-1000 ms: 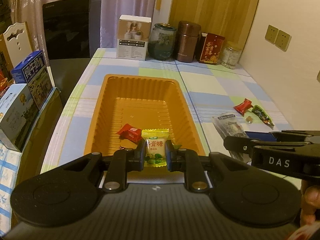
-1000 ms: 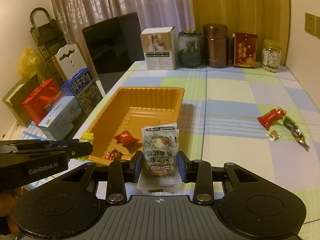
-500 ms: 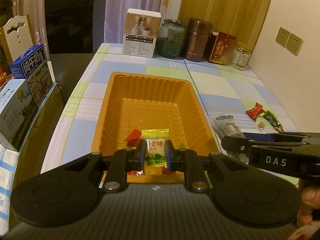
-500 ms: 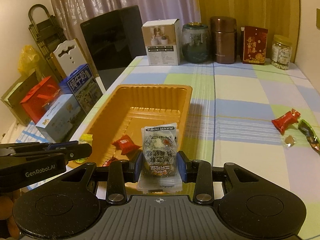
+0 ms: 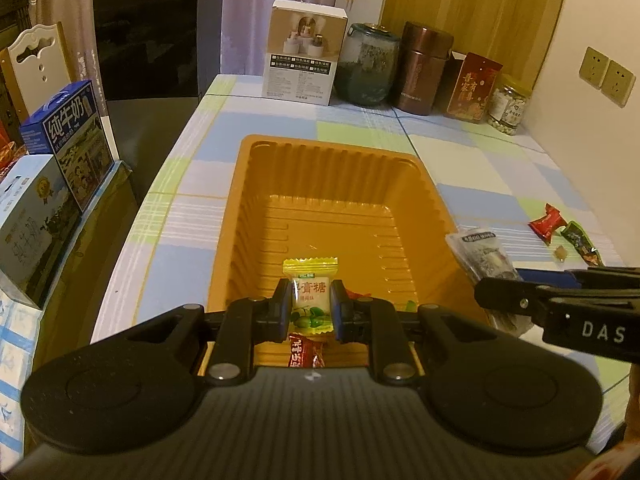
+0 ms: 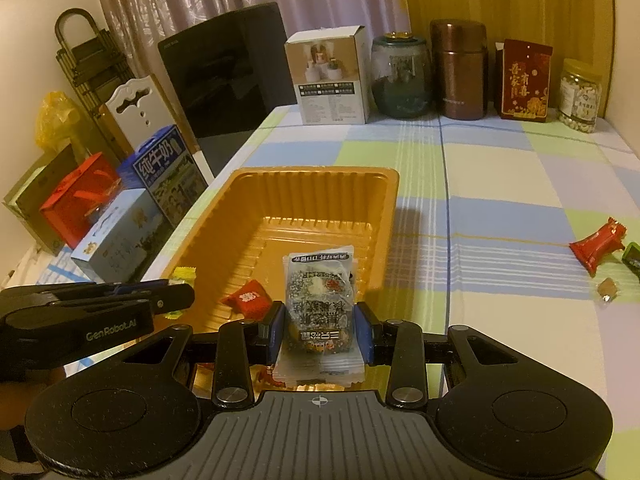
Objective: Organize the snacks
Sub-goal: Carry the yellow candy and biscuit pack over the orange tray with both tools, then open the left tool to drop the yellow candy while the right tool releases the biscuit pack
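Over the near end of the tray (image 5: pixel 436 216) on the surface (image 6: pixel 500 168), my left fingers (image 5: pixel 285 304) pinch a wrapped candy (image 5: pixel 311 292), and my right fingers (image 6: pixel 362 332) clamp a snack packet (image 6: pixel 320 312) beside them. Two more candies (image 6: pixel 247 298) lie in the tray below. To the tray's right, three loose sweets (image 6: pixel 596 246) rest on the surface. Along its far edge stand a box (image 6: pixel 330 80), two jars (image 6: pixel 400 76), a packet (image 6: pixel 524 80) and a small container (image 6: pixel 580 96). Cartons (image 5: pixel 68 140) sit off the left side.
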The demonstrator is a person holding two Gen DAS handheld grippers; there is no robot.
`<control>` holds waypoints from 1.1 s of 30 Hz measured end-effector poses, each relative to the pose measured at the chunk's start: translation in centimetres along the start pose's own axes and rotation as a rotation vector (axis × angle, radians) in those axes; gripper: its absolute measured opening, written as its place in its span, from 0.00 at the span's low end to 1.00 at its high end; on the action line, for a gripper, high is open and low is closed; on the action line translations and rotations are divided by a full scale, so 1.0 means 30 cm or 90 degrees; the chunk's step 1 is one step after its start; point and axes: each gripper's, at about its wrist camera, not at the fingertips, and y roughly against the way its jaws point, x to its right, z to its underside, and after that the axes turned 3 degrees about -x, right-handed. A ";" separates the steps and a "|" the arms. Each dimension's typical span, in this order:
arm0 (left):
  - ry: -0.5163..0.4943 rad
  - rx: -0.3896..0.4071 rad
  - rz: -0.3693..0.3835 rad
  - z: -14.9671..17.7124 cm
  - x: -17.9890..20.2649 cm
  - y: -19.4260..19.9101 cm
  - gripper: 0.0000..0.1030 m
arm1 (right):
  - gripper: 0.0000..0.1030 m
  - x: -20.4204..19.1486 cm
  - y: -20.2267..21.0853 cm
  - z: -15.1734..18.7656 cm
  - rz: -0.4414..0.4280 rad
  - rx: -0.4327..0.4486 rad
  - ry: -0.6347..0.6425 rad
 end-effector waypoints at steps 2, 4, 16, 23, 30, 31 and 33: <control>-0.003 -0.004 -0.002 -0.002 0.003 -0.010 0.20 | 0.36 0.002 -0.005 0.004 0.001 -0.001 -0.002; -0.004 -0.006 -0.002 -0.004 -0.001 -0.014 0.27 | 0.36 0.002 -0.007 0.006 0.000 -0.003 -0.004; 0.017 0.009 -0.015 0.025 -0.036 0.071 0.27 | 0.36 -0.022 -0.005 0.003 -0.009 -0.001 -0.004; 0.017 0.005 -0.014 0.036 -0.039 0.077 0.27 | 0.36 -0.043 -0.019 -0.010 -0.015 0.001 -0.001; 0.033 0.007 -0.012 0.041 -0.064 0.078 0.27 | 0.37 -0.061 -0.058 -0.031 -0.021 -0.005 0.003; 0.036 0.007 -0.011 0.043 -0.070 0.079 0.27 | 0.37 -0.063 -0.064 -0.032 -0.022 -0.007 0.004; 0.039 0.006 -0.012 0.047 -0.073 0.081 0.27 | 0.37 -0.067 -0.077 -0.033 -0.026 -0.012 0.005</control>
